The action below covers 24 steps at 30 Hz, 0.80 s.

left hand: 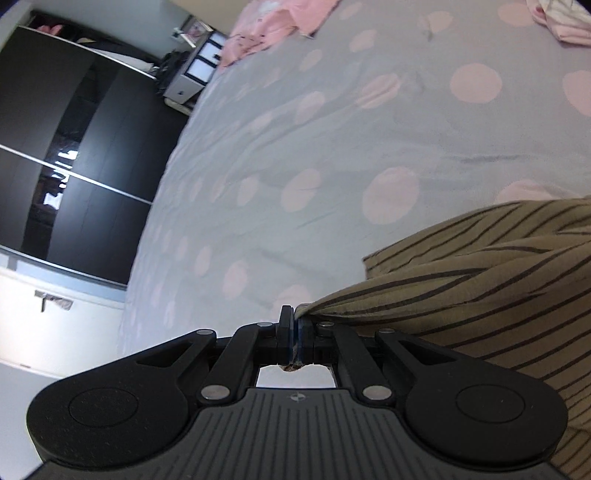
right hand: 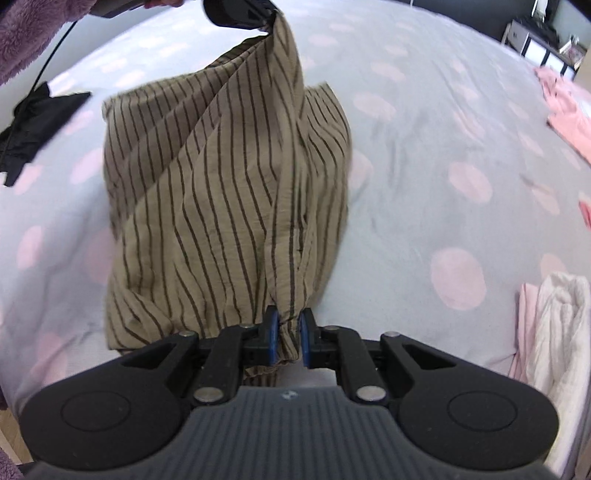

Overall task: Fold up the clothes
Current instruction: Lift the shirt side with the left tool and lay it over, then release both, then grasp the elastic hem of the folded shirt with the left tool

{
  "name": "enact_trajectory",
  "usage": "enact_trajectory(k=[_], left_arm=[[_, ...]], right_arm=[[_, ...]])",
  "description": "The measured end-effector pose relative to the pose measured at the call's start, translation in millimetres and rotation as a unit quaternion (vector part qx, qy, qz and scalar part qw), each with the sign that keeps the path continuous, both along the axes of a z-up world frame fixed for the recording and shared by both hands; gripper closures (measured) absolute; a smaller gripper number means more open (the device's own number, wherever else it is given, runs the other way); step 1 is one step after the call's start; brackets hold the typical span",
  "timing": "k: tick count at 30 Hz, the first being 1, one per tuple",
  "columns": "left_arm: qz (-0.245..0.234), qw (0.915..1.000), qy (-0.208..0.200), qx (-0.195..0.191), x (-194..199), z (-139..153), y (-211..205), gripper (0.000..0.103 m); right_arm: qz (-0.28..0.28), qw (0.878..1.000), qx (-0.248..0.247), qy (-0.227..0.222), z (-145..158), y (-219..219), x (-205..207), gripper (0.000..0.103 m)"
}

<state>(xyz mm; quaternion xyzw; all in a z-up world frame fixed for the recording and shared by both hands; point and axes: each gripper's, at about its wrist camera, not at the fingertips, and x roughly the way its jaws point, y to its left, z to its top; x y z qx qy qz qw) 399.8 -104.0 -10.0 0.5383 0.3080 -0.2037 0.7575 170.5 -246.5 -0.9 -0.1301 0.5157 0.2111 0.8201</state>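
A tan garment with dark stripes hangs stretched above the bed between my two grippers, its lower part resting on the cover. My right gripper is shut on a bunched corner of it, the cloth squeezed between the blue pads. My left gripper is shut on another corner, a sliver of the striped garment pinched between its pads and trailing off to the right. In the right wrist view the left gripper shows at the top edge, holding the cloth's far corner up.
The bed has a grey cover with pink dots. Pink clothes lie at the right, a white and pink bundle near the bed's edge, a black garment at the left. A dark wardrobe stands beside the bed. A purple fleece sleeve is top left.
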Motion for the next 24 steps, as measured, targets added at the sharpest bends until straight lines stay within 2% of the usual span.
enact_trajectory(k=[3,9,11,13,15,18,20,24], left_arm=[[-0.008,0.9999,0.012,-0.004,14.6,-22.6,-11.8,0.103],[-0.03,0.9991,0.028,-0.014,34.1,-46.7,-28.3,0.101],[-0.02,0.9988,0.042,-0.014,40.8,-56.9,-28.2,0.094],[-0.005,0.9994,0.034,-0.007,42.3,-62.2,-23.6,0.074],[0.002,0.9999,0.016,-0.007,40.0,-60.0,-12.9,0.062],[0.023,0.9994,0.015,-0.02,35.4,-45.2,9.1,0.06],[0.045,0.9985,0.015,-0.027,28.6,-34.3,24.5,0.058],[0.076,0.9959,0.024,-0.042,1.9,-9.9,57.6,0.053]], right_arm=[[-0.005,1.0,-0.02,0.019,-13.9,-3.8,8.4,0.09],[-0.01,0.999,-0.029,0.044,-29.3,-6.7,13.8,0.089],[-0.009,0.998,-0.036,0.044,-31.4,-7.3,13.9,0.087],[-0.009,0.998,-0.044,0.043,-32.2,-6.7,13.2,0.083],[-0.011,0.998,-0.051,0.042,-32.7,-8.6,12.6,0.083],[-0.02,0.997,-0.059,0.035,-30.5,-13.8,11.4,0.079],[-0.026,0.997,-0.065,0.024,-25.7,-17.7,9.9,0.071],[-0.03,0.997,-0.073,0.003,-15.7,-23.2,2.3,0.07]])
